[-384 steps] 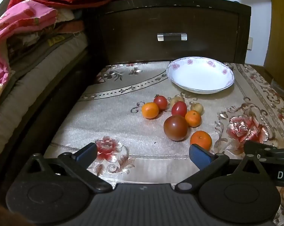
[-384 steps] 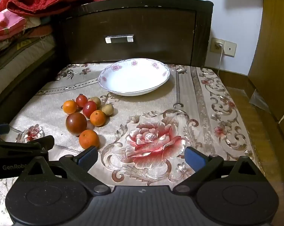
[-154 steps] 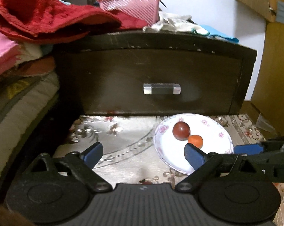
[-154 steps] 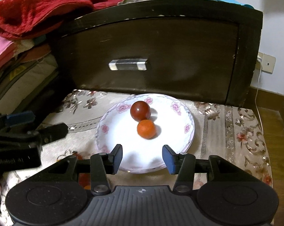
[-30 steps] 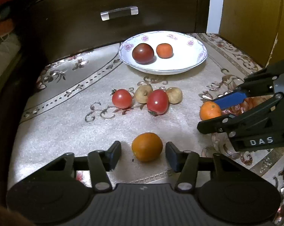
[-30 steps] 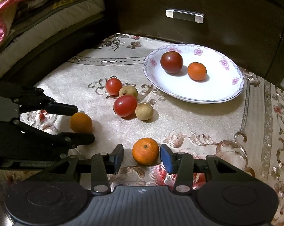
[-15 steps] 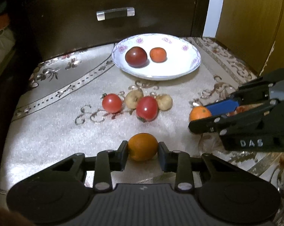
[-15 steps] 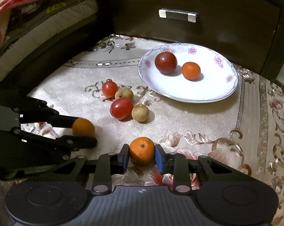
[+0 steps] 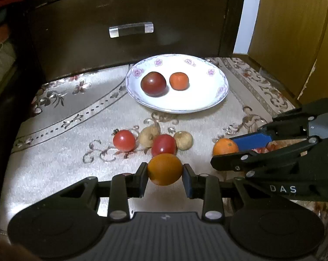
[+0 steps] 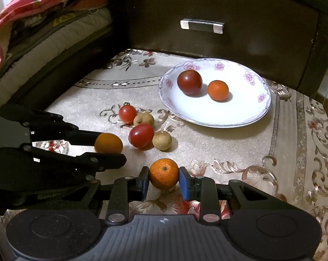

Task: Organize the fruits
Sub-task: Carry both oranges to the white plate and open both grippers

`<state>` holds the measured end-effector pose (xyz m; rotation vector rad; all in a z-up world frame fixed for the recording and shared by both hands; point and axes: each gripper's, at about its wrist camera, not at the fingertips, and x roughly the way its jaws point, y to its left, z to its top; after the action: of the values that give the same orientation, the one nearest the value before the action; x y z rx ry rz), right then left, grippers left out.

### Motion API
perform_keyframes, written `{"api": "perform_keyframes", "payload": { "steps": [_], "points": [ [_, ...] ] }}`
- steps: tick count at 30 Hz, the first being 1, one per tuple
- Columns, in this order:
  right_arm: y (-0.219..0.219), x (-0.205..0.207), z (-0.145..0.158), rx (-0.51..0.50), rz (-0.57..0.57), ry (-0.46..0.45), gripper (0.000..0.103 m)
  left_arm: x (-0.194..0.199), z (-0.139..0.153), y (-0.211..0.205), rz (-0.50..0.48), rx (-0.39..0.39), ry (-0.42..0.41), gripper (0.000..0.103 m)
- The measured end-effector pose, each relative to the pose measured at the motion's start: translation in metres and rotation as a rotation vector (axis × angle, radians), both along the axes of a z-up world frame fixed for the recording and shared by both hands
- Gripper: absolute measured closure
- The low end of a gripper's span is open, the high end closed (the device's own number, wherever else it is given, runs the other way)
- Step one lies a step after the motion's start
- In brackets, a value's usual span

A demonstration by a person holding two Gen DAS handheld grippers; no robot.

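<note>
Dim warm indoor light from above, white plate [image 9: 218,95] glaring, its centre washed out; short soft shadows beside the fruits; dark drawer front [image 10: 251,43] murky; strong fisheye bending, black vignette at corners; focus mostly sharp

I'm working in a home bedroom: a stack of folded quilts and a pink flowered blanket [image 10: 29,6] lies at the left, a dark wooden drawer cabinet with a clear bar handle [image 9: 131,30] stands behind, and a beige floral embroidered cloth [image 10: 240,150] covers the surface.
</note>
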<state>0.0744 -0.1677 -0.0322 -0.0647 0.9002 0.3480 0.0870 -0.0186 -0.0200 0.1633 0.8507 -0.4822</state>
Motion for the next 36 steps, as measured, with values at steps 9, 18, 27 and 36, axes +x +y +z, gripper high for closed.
{"api": "perform_keyframes", "payload": {
  "steps": [9, 18, 27, 36],
  "points": [
    [-0.004, 0.001, 0.008, 0.014, -0.03, -0.017, 0.077, 0.006, 0.007, -0.004, 0.007, -0.011, -0.017, 0.064],
    [-0.012, 0.009, 0.017, 0.023, -0.062, -0.043, 0.077, 0.019, 0.02, -0.014, 0.005, -0.018, -0.057, 0.065],
    [-0.027, 0.029, 0.027, 0.03, -0.115, -0.092, 0.076, 0.048, 0.025, -0.034, 0.005, -0.019, -0.078, 0.066],
    [-0.041, 0.057, 0.021, 0.02, -0.133, -0.112, 0.076, 0.075, 0.018, -0.045, 0.011, -0.016, -0.085, 0.066]
  ]
}}
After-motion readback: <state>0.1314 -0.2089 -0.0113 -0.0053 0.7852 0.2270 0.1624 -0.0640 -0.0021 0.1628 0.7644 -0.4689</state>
